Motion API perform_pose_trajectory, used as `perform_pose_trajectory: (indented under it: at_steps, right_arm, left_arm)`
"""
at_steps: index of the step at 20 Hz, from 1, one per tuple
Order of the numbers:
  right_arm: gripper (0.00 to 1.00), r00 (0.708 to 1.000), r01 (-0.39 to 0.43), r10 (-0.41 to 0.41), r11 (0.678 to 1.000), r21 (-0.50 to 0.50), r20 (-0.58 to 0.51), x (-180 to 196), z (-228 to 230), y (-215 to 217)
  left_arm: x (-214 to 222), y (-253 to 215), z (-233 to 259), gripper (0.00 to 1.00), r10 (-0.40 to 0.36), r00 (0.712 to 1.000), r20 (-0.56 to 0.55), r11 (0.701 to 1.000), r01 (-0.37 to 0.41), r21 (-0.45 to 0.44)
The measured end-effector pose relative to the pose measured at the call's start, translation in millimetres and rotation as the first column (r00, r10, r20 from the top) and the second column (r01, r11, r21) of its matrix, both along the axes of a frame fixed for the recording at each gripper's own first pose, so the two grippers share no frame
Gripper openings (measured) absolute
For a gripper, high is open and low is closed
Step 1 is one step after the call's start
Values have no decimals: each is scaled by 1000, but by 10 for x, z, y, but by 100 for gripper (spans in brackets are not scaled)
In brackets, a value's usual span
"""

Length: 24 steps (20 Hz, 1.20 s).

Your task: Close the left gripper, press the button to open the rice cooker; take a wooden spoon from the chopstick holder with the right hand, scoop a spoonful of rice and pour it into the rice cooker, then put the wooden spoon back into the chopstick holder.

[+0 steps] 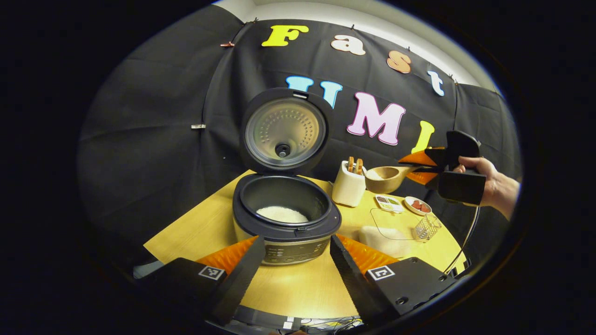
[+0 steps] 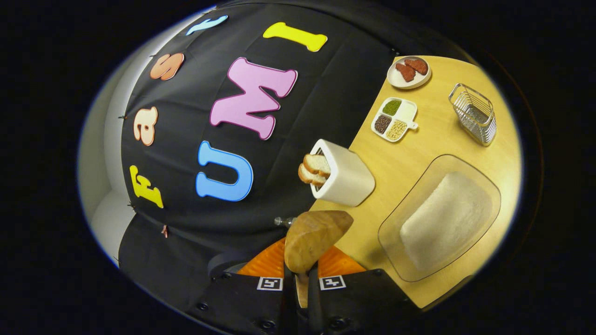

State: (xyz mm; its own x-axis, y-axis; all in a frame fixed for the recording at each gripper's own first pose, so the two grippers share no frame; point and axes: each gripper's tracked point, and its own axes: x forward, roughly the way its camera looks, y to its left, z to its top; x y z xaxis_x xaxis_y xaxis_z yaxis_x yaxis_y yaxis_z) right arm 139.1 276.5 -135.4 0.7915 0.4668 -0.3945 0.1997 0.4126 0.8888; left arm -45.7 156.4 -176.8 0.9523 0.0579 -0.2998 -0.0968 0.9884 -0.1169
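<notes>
The rice cooker (image 1: 286, 218) stands open on the wooden table, lid (image 1: 284, 132) upright, with white rice (image 1: 281, 214) in its pot. My left gripper (image 1: 295, 279) is open just in front of the cooker, one finger at each side of its front panel, holding nothing. A hand holds my right gripper (image 1: 421, 168) in the air at the right, shut on the handle of the wooden spoon (image 1: 385, 179). The spoon's bowl (image 2: 314, 237) hangs beside the white chopstick holder (image 2: 347, 179), which holds other wooden utensils (image 2: 314, 170). A glass tray (image 2: 484, 172) carries a heap of rice (image 2: 444, 218).
Behind the tray lie a divided dish of beans (image 2: 395, 119), a small plate with red pieces (image 2: 409, 70) and a wire basket (image 2: 472, 113). A cable (image 1: 468, 237) runs down from the right gripper past the table edge. The black cloth wall stands close behind the cooker.
</notes>
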Motion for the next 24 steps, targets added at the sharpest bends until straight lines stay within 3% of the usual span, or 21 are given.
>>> perform_pose_trajectory:
  at_steps: [6, 11, 16, 20, 24]
  right_arm:
    - [14, 994, -106, 107, 994, -26, 34, 28, 70, 695]
    - [13, 966, -208, 229, 964, -166, 118, 24, 103, 1185]
    - [13, 893, -270, 385, 872, -408, 233, 25, 149, 1510]
    - [13, 792, -300, 528, 774, -558, 306, -39, 184, 1758]
    - [13, 706, -320, 637, 676, -664, 308, -162, 78, 1945]
  left_arm:
    - [-80, 303, -44, 95, 67, 998, -2, 998, -67, -11]
    - [-125, 553, -85, 96, 120, 993, -15, 993, -120, -19]
    - [-104, 721, -49, 96, 148, 989, -10, 989, -148, -24]
    - [-107, 838, -72, 96, 171, 985, -19, 985, -171, -29]
    - [-121, 881, -76, 96, 189, 982, -24, 982, -189, -23]
